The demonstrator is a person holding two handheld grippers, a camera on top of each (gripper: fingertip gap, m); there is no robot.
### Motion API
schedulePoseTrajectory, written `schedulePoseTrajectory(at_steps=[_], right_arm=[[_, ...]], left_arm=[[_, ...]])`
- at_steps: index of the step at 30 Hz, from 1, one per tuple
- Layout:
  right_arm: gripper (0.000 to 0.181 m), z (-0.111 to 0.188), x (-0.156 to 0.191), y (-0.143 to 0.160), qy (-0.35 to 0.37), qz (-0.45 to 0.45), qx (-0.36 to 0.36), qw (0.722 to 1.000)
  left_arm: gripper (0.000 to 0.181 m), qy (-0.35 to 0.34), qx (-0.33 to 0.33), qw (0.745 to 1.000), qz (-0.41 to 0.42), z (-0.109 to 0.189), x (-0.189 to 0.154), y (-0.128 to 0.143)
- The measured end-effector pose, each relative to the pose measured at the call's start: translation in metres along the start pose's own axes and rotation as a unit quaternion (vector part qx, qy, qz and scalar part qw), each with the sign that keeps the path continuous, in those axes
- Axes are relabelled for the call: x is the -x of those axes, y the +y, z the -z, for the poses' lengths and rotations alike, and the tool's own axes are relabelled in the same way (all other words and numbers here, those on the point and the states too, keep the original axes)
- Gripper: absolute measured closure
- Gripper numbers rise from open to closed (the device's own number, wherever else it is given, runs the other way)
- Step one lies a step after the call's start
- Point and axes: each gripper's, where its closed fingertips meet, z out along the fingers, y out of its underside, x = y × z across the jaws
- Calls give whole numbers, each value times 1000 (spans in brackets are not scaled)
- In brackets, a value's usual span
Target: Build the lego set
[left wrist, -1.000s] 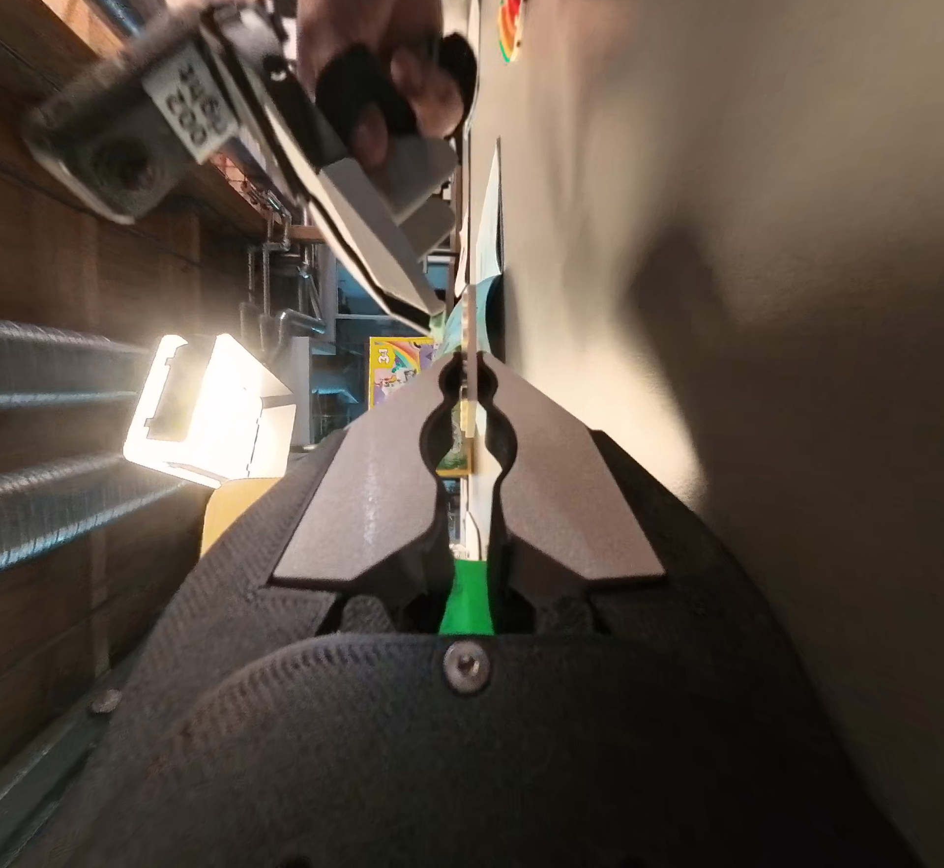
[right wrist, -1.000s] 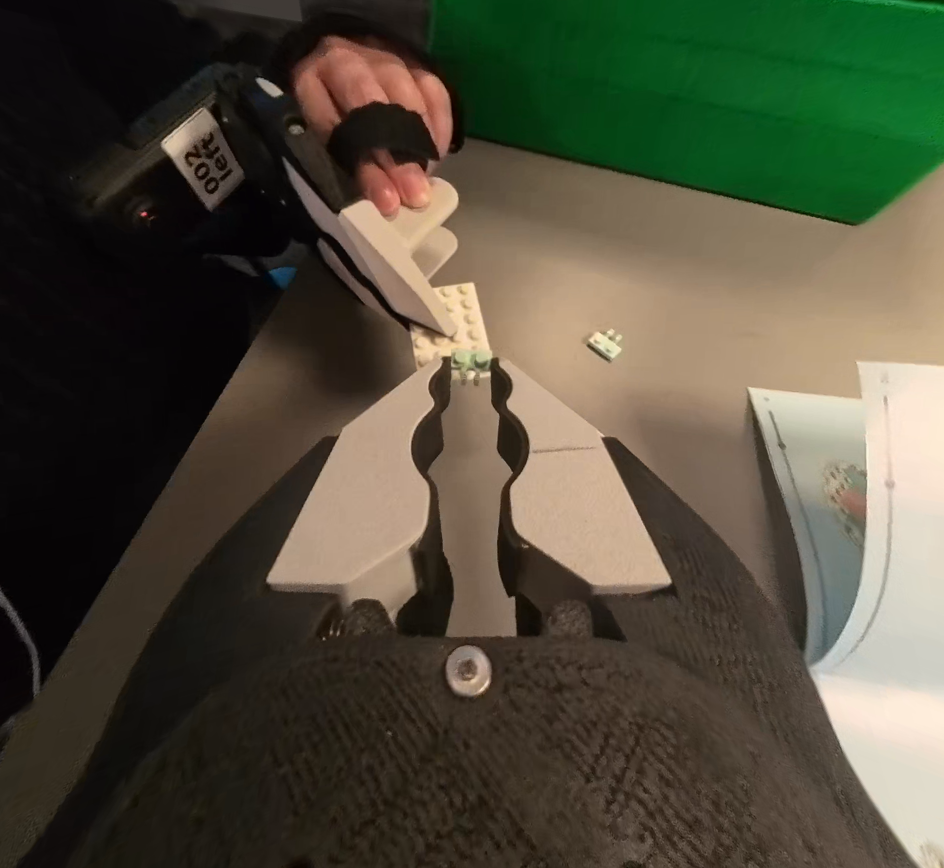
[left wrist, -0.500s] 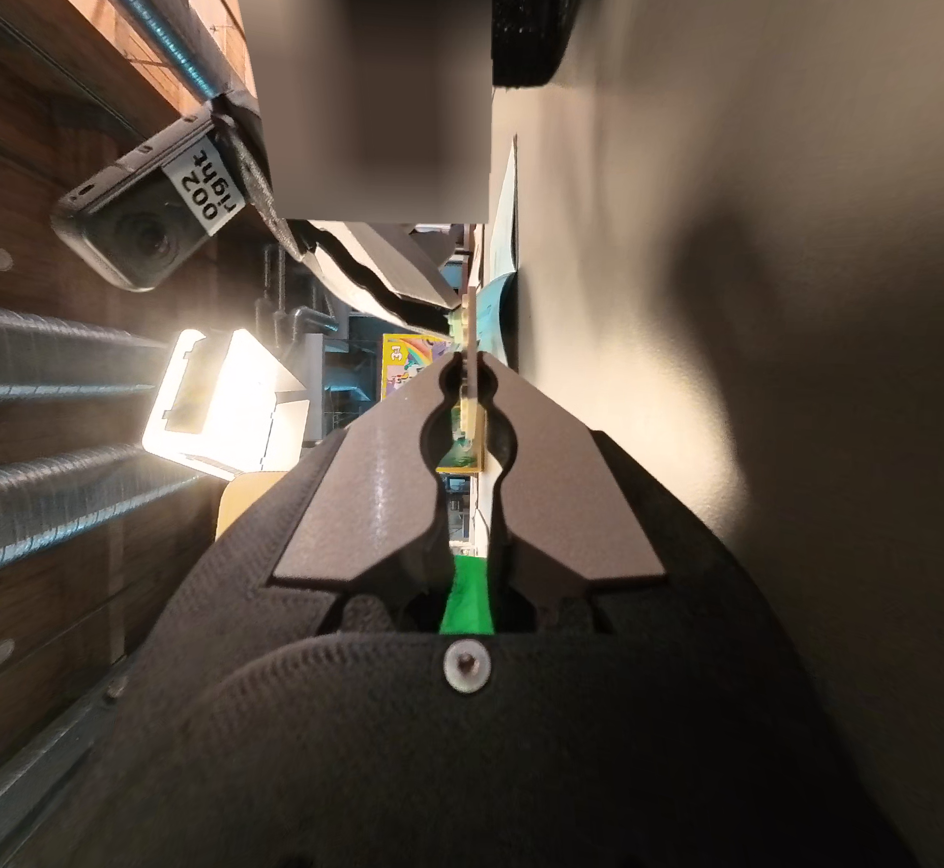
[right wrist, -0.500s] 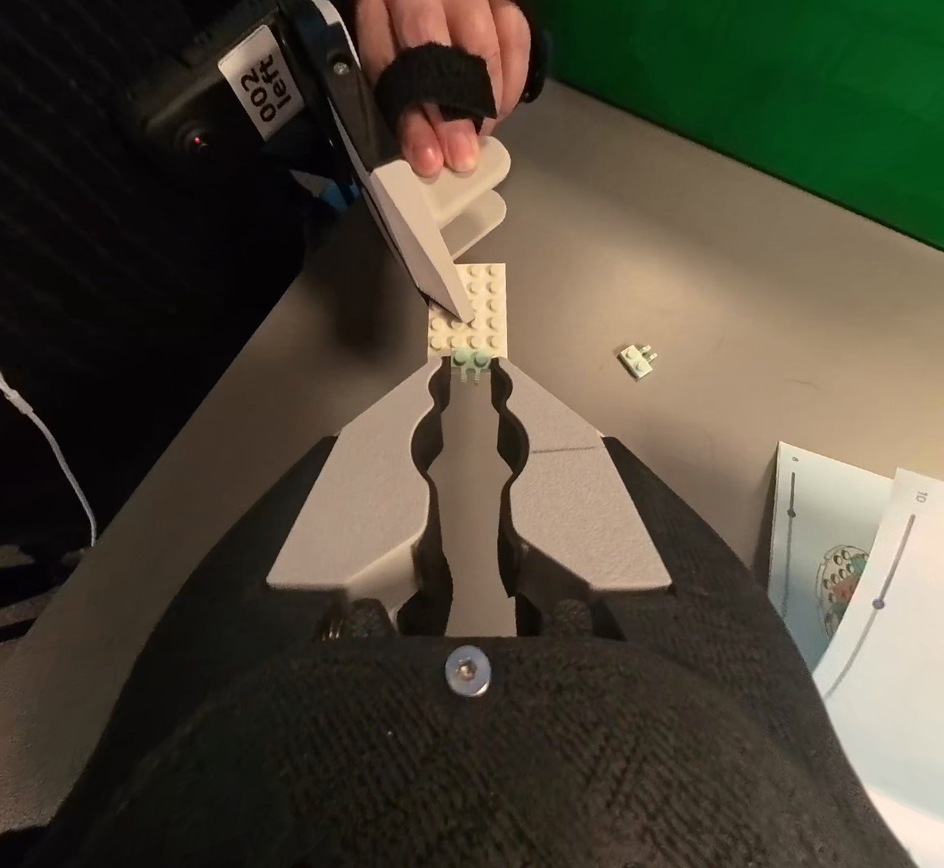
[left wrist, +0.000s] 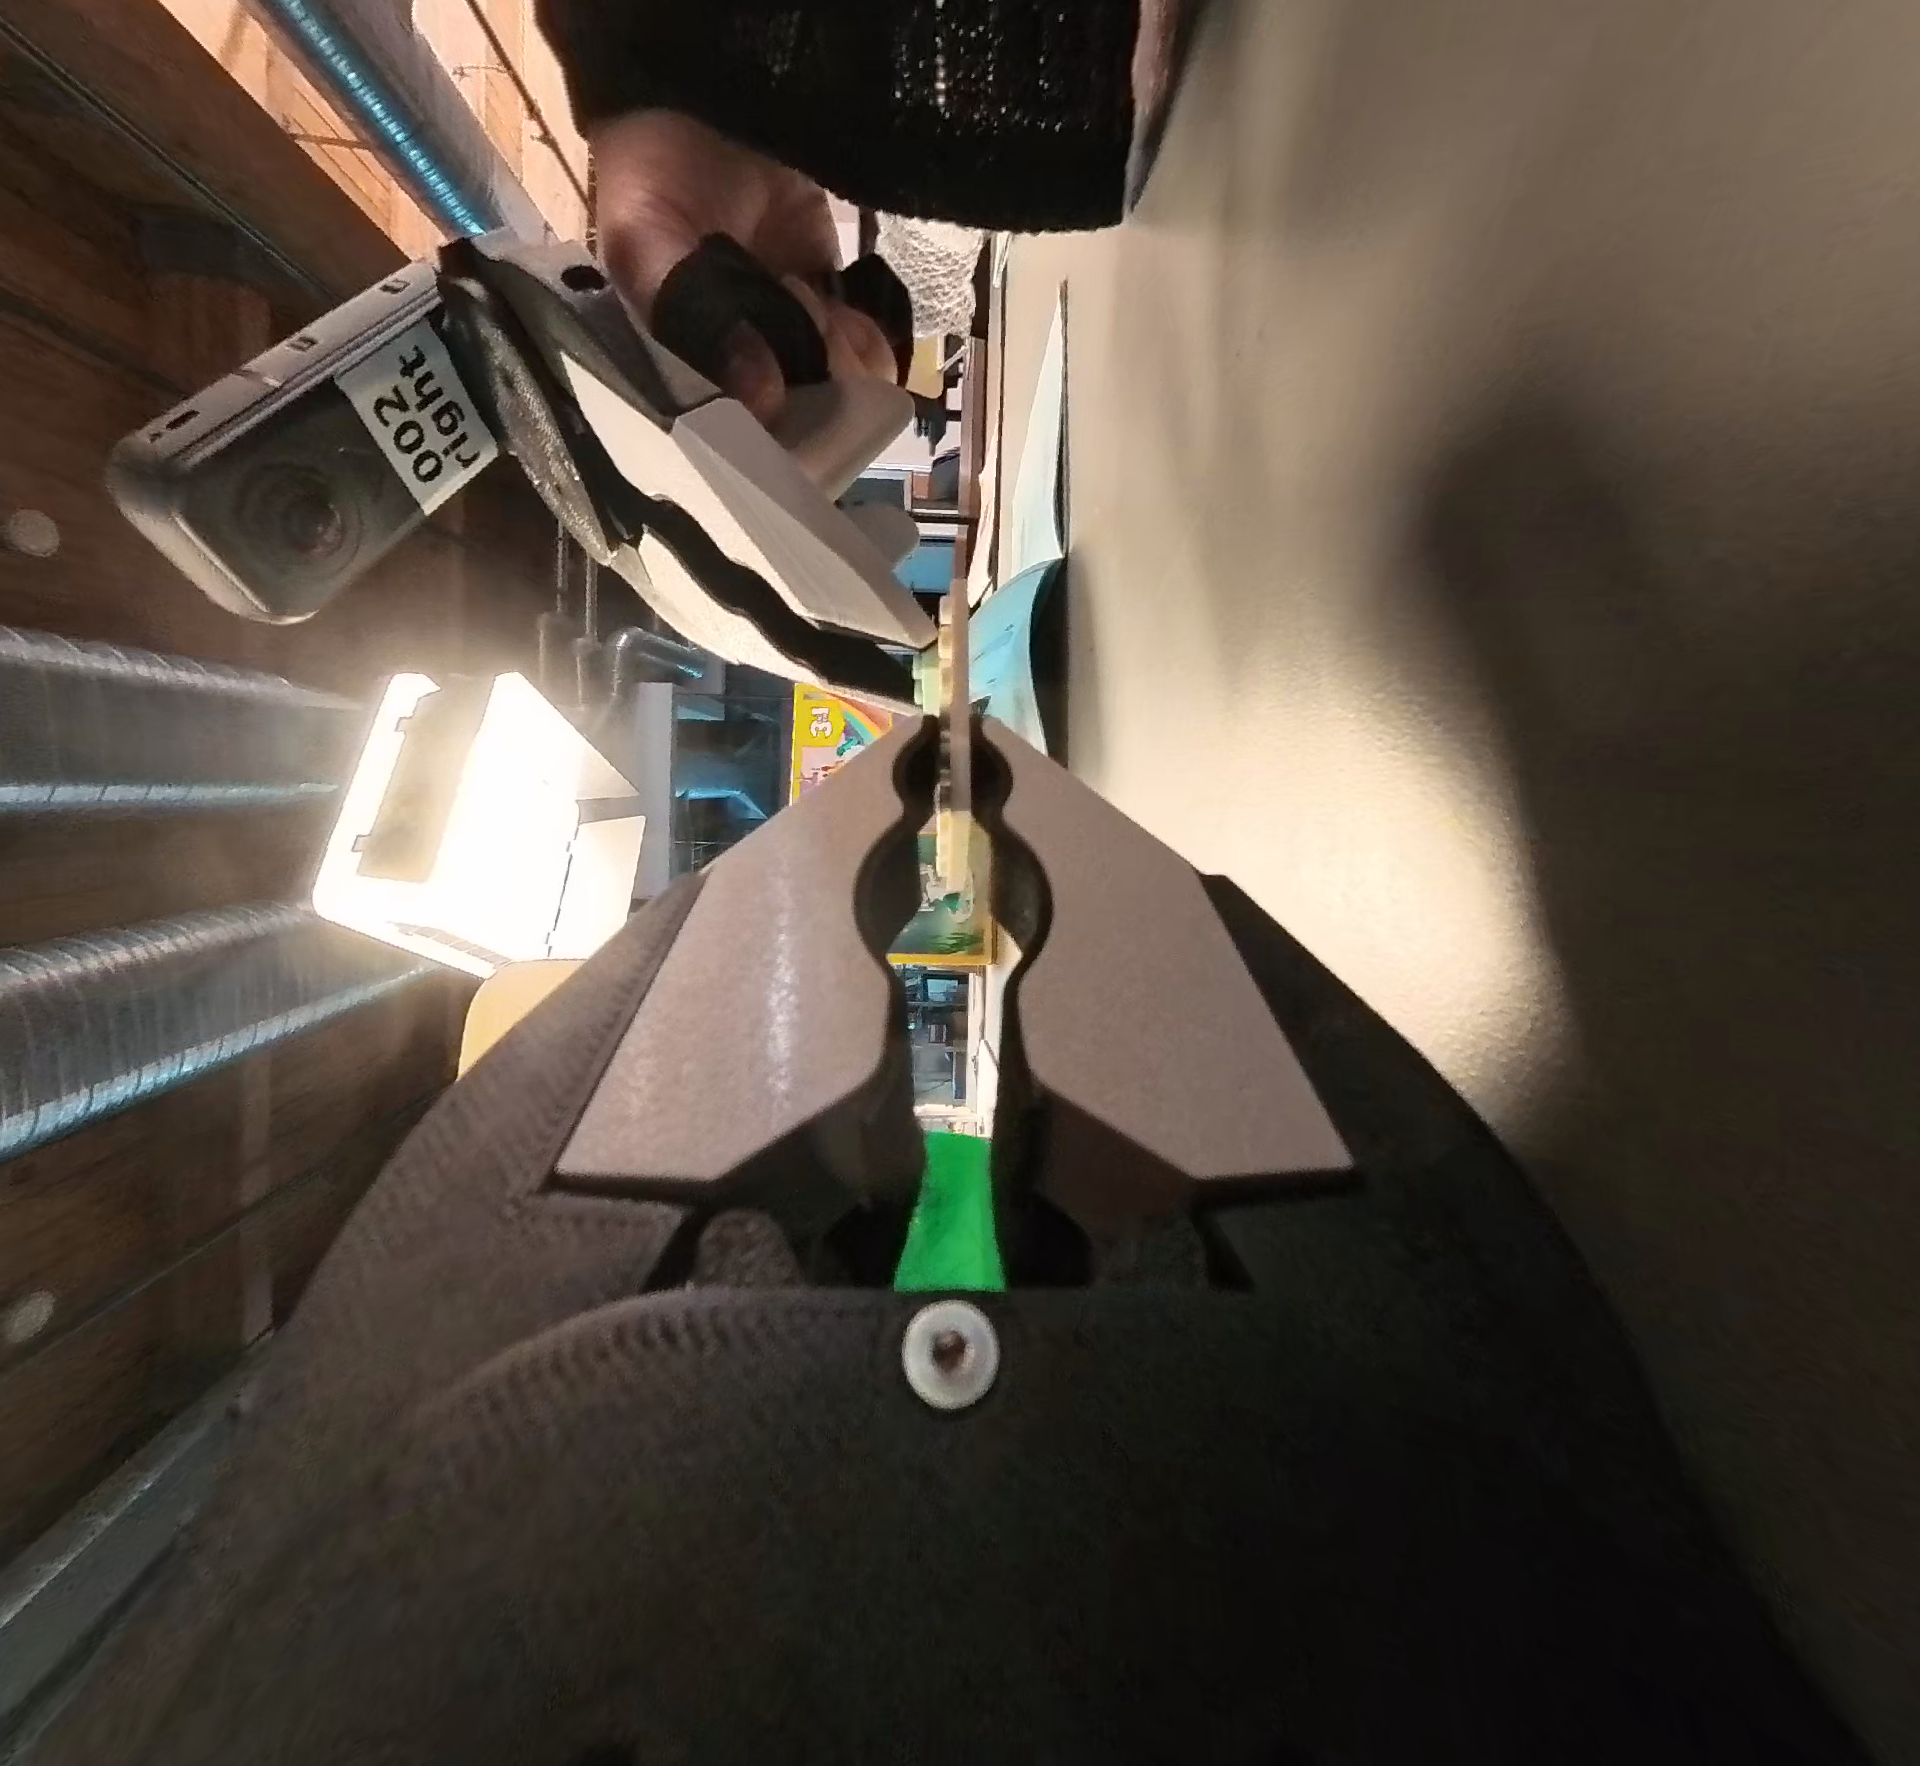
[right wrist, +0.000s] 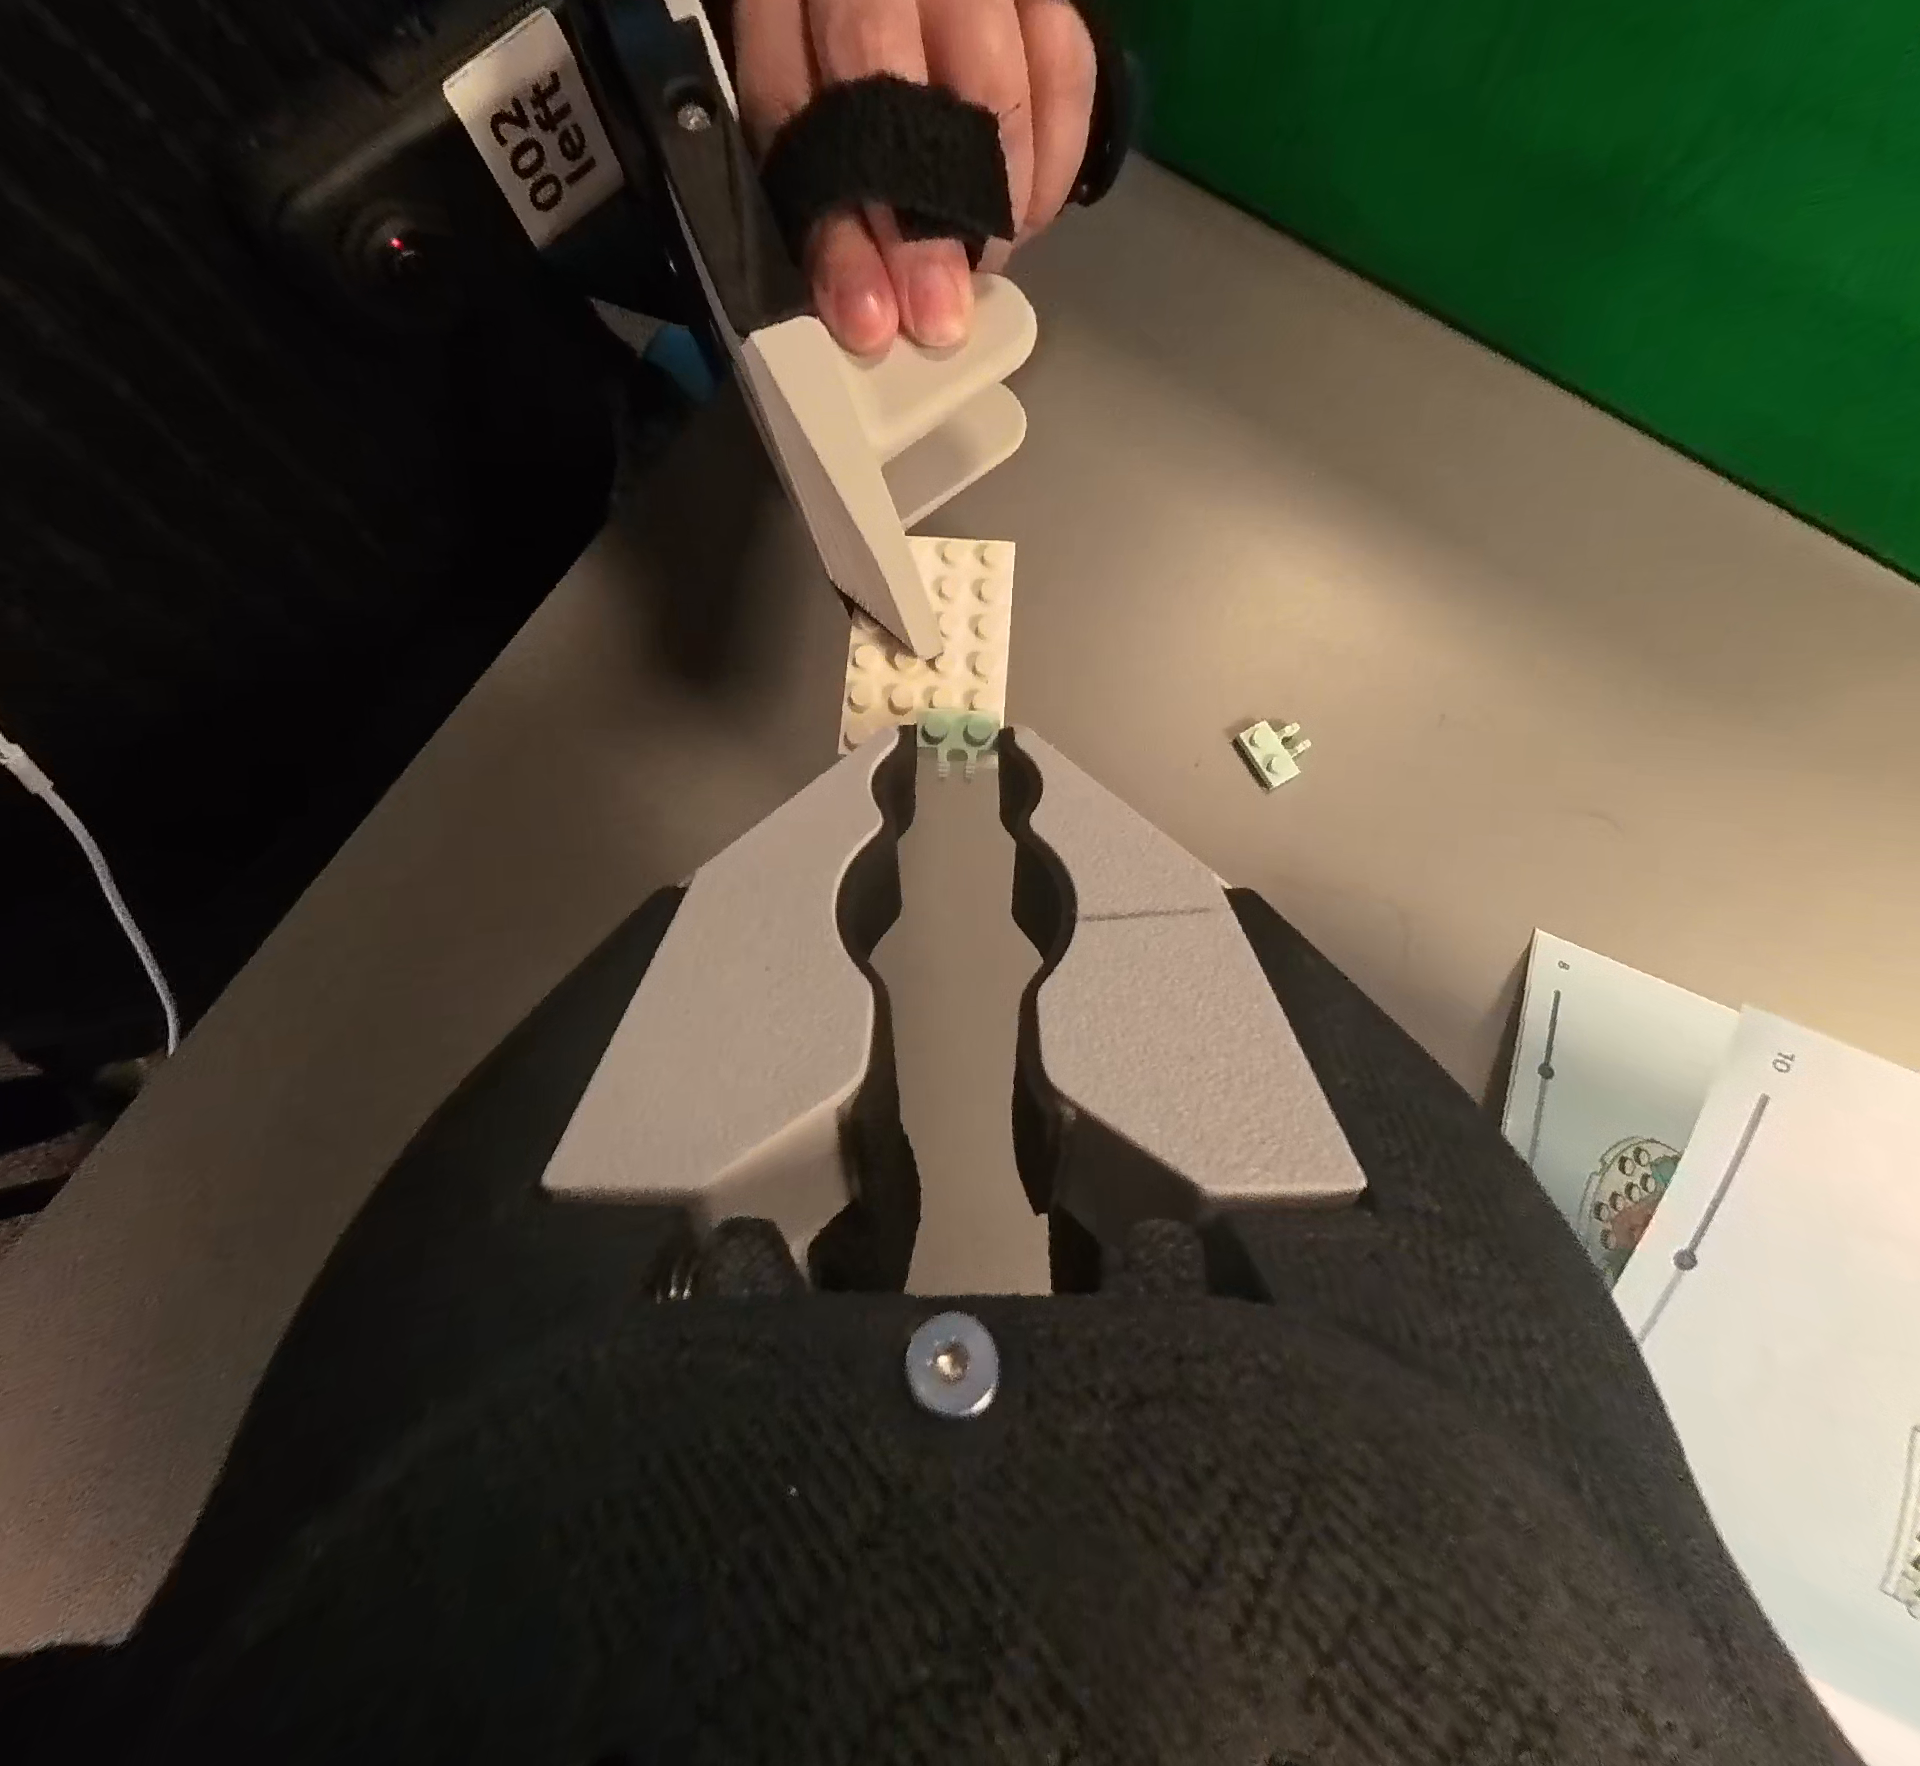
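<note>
Since half a second ago we've pushed our right gripper (right wrist: 958,748) in closer, so the cream studded plate (right wrist: 951,636) fills more of the right wrist view and the person's hand (right wrist: 914,127) on the other tool looms bigger up top. Our right gripper is pinched shut on a small mint green clip plate (right wrist: 958,742), held right at the near edge of the cream plate, touching or just over its last row of studs.

Our left gripper (left wrist: 954,740) is clamped on the cream plate (left wrist: 958,677) edge-on, so in the left wrist view we only see it as a thin strip sticking out past the fingertips. From the right side, one pale finger (right wrist: 831,511) of that left gripper lies across the plate's studs.

A second mint clip plate (right wrist: 1274,752) sits loose on the grey table (right wrist: 1299,511), off to the right of the build and well apart from both grippers. An open instruction booklet (right wrist: 1756,1197) lies at the right edge, and a green bin (right wrist: 1558,116) stands behind.
</note>
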Motion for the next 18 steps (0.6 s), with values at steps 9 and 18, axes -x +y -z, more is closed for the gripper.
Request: schedulePoseTrajectory(at_steps=[9,18], right_arm=[[167,1,-1,1,6,2,6,1000],[167,-3,-1,-1,12,8,9,1000]], left_arm=[[177,-2,0,1000,-2,0,1,0],[177,0,2,1000,-4,1,0,0]])
